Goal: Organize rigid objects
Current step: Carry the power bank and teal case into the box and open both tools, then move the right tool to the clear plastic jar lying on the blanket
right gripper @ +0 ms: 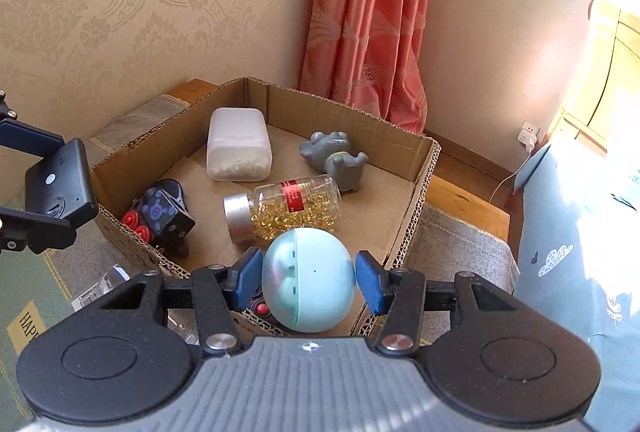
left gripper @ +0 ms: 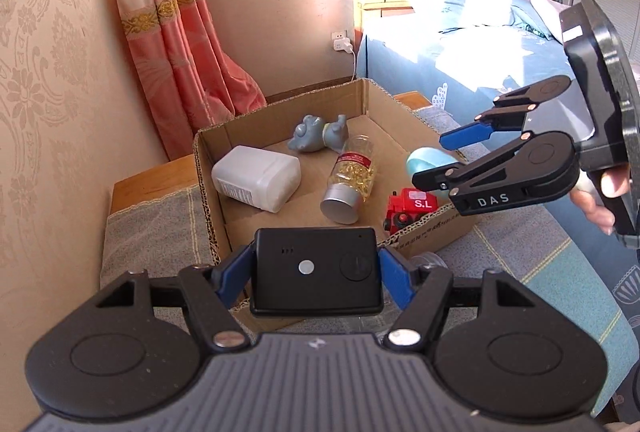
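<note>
An open cardboard box (left gripper: 396, 116) (right gripper: 344, 110) stands on a low table. It holds a white plastic jar (left gripper: 256, 178) (right gripper: 238, 144), a clear capsule bottle with a silver cap (left gripper: 350, 178) (right gripper: 288, 206), a grey toy animal (left gripper: 320, 134) (right gripper: 334, 156) and a red and black toy train (left gripper: 408, 210) (right gripper: 160, 216). My left gripper (left gripper: 316, 274) is shut on a black rectangular device (left gripper: 316, 274) (right gripper: 60, 184) at the box's near edge. My right gripper (right gripper: 308, 278) (left gripper: 430, 158) is shut on a light blue egg-shaped capsule (right gripper: 308, 278) (left gripper: 424, 160) above the box's rim.
The table carries a grey cloth (left gripper: 156, 232) (right gripper: 452, 244). A bed with a blue sheet (left gripper: 460, 64) lies to the right. A pink curtain (left gripper: 176, 32) (right gripper: 368, 32) and patterned wall stand behind the box. A clear plastic item (right gripper: 100, 288) lies on the cloth.
</note>
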Action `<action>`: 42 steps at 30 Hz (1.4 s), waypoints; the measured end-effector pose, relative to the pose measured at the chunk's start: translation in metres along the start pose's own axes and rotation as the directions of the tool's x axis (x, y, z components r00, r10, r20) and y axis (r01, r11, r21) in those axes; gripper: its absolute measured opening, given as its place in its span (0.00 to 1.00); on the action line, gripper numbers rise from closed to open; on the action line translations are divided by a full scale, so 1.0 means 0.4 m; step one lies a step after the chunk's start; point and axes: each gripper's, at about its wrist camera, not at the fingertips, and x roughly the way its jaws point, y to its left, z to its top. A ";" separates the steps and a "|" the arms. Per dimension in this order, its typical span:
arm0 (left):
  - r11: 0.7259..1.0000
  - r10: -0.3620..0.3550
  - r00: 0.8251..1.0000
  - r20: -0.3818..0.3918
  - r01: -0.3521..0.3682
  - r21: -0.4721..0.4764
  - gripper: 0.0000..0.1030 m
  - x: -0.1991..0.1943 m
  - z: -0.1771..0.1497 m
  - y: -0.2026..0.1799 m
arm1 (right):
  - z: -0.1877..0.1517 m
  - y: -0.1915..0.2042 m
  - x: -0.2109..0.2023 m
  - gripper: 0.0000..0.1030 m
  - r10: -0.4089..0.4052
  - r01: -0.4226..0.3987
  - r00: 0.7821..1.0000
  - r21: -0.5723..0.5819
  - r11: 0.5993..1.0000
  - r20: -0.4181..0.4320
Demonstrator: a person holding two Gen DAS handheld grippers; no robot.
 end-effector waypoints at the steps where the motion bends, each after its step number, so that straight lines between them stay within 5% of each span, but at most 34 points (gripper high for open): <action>1: 1.000 0.002 1.000 -0.003 -0.002 -0.001 0.67 0.008 0.009 0.004 | 0.002 -0.003 0.004 0.62 -0.017 0.017 1.000 0.022 1.000 0.006; 5: 1.000 0.024 1.000 -0.018 -0.024 -0.002 0.67 0.048 0.044 0.017 | -0.003 -0.007 -0.026 0.89 -0.018 0.015 0.999 0.071 0.997 0.041; 9: 0.999 0.034 0.999 -0.039 -0.035 -0.026 0.67 0.099 0.080 0.035 | -0.030 0.002 -0.085 1.00 -0.014 0.010 0.999 0.103 0.995 0.042; 14: 0.996 0.066 0.996 -0.054 -0.068 -0.049 0.69 0.163 0.106 0.049 | -0.079 0.024 -0.146 1.00 -0.011 0.007 1.000 0.125 0.992 0.028; 17: 0.993 0.091 0.995 -0.035 -0.093 -0.077 0.91 0.172 0.109 0.052 | -0.103 0.040 -0.175 1.00 -0.006 0.003 1.000 0.123 0.992 0.027; 27: 0.987 0.135 0.991 0.008 -0.134 -0.092 0.96 0.061 0.068 0.037 | -0.116 0.066 -0.190 1.00 -0.014 0.014 1.000 0.182 0.983 0.001; 32: 0.976 0.198 0.979 0.052 -0.192 -0.108 0.97 -0.010 -0.014 0.020 | -0.136 0.081 -0.193 1.00 -0.036 0.035 0.999 0.223 0.974 -0.001; 42: 0.960 0.237 0.972 -0.003 -0.235 -0.150 0.99 -0.055 -0.222 -0.020 | -0.227 0.122 -0.153 1.00 -0.052 0.047 0.999 0.308 0.950 0.008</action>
